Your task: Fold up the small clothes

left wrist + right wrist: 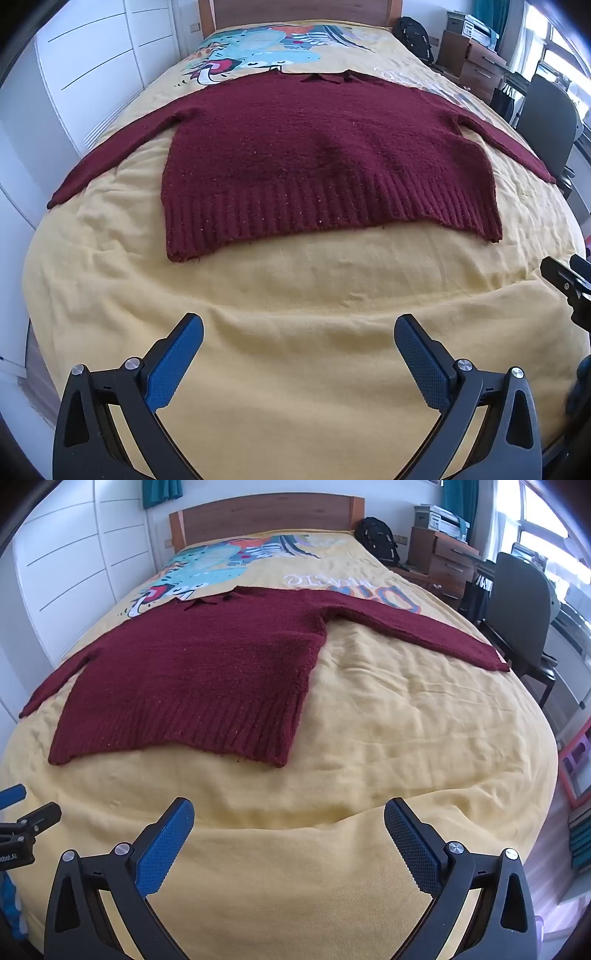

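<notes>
A dark red knitted sweater [314, 158] lies flat on the yellow bedspread [295, 295], front down or up I cannot tell, with both sleeves spread out to the sides and the ribbed hem towards me. It also shows in the right wrist view [199, 675]. My left gripper [298, 328] is open and empty, above the bedspread short of the hem. My right gripper [289, 812] is open and empty, near the bed's foot, to the right of the hem's right corner. The right gripper's edge shows in the left wrist view [569, 288].
White wardrobe doors [92, 74] run along the left of the bed. A wooden headboard [266, 513] is at the far end. A black backpack [378, 541], wooden drawers [443, 557] and a dark chair [521, 602] stand on the right.
</notes>
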Demonstrator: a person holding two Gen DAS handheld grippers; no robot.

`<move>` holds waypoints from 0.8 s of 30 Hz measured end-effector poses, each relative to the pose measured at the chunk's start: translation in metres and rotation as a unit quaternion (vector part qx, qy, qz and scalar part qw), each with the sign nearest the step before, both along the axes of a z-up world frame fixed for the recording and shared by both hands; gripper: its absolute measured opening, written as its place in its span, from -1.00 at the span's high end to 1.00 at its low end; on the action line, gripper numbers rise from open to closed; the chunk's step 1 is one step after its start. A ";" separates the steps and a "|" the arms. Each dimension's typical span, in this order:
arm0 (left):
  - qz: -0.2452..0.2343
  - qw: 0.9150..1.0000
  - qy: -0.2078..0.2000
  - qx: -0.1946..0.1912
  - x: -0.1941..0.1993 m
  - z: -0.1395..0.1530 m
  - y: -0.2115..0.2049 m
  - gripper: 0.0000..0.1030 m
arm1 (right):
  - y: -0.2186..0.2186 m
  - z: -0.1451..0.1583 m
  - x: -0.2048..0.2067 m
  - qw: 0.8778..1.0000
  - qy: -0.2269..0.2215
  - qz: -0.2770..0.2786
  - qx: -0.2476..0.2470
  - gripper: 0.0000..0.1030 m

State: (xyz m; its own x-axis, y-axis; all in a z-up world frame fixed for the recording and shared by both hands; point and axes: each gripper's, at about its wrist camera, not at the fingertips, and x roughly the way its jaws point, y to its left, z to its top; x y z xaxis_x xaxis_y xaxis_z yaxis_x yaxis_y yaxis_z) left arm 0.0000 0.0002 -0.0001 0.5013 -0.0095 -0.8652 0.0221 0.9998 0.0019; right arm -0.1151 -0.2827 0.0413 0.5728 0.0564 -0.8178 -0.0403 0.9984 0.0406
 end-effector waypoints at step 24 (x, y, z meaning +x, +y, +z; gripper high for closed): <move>0.000 1.000 0.002 -0.004 -0.001 -0.001 0.001 -0.98 | 0.000 -0.002 0.000 1.000 0.002 0.001 -0.002 -1.00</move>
State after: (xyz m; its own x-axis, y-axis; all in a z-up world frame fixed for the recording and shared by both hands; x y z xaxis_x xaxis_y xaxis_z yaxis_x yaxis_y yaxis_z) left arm -0.0008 0.0011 -0.0008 0.4984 -0.0172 -0.8668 0.0231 0.9997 -0.0065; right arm -0.1152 -0.2824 0.0394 0.5697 0.0537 -0.8201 -0.0415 0.9985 0.0366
